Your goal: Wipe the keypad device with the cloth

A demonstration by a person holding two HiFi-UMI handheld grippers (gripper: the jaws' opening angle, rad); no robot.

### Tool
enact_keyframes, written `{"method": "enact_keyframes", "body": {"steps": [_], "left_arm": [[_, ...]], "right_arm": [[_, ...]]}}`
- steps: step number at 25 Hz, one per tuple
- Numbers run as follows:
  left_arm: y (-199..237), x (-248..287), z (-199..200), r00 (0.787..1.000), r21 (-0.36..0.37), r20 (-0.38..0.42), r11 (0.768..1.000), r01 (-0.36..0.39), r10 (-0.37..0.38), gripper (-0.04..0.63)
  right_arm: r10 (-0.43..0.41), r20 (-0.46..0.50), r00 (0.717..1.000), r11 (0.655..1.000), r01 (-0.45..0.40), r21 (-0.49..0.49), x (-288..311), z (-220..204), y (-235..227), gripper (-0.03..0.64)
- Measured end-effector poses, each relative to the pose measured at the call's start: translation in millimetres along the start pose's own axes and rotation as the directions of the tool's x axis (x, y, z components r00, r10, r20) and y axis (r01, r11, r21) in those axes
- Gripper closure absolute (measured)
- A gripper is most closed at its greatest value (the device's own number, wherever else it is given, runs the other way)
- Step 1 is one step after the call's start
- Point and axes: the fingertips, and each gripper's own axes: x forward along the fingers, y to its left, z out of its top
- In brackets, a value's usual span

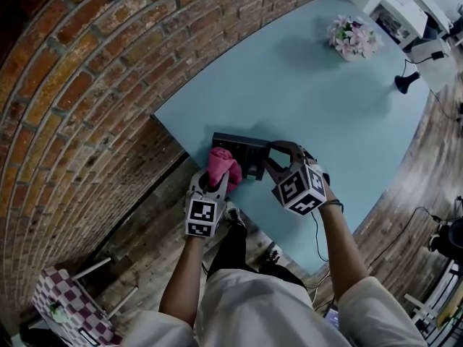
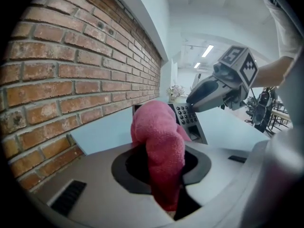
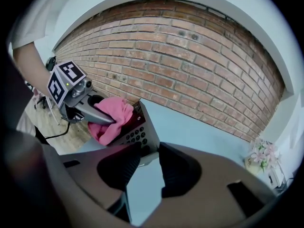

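Keypad [image 1: 240, 152] gripped by right gripper [image 1: 270, 162]; left gripper [image 1: 218, 183] clamps cloth [image 1: 223, 163] at its left end. Wiping step, I reckon; nxt sweep right.

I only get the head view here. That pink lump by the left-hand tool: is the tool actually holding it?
Observer: Yes. The left gripper view shows the left gripper with its jaws closed on the pink cloth, which bunches out ahead of them.
Operator: And the dark box?
Observer: A keypad device; the left gripper view shows rows of small keys on its sloped face.
Operator: Is the other tool gripping it?
Observer: In the right gripper view the right gripper has its jaws apart with the device's near corner at their tips; whether they pinch it, I cannot tell.
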Motion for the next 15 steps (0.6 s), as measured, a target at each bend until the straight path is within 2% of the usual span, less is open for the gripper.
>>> {"method": "enact_keyframes", "body": {"steps": [7,12,15], "left_arm": [[-14.8,-0.7,-18.9,0.999,-0.014,-0.024,1.0,0.023,-0.024,0.456],[-22.7,-1.1,-30.3,0.998,0.039,-0.059,0.999,0.037,-0.035,0.456],[-25.0,-1.4,-36.1,0.995,0.011,-0.088,0.998,0.054,-0.053,0.456]], "right_arm": [[0.012,-0.002,1.0,1.0,-0.012,0.001,0.2,0.5,-0.2,0.468],[0.005,0.001,1.0,1.0,-0.005,-0.004,1.4,0.6,-1.1,0.468],[0.005,-0.006,1.0,1.0,-0.005,0.003,1.6,0.4,-0.7,0.468]]}}
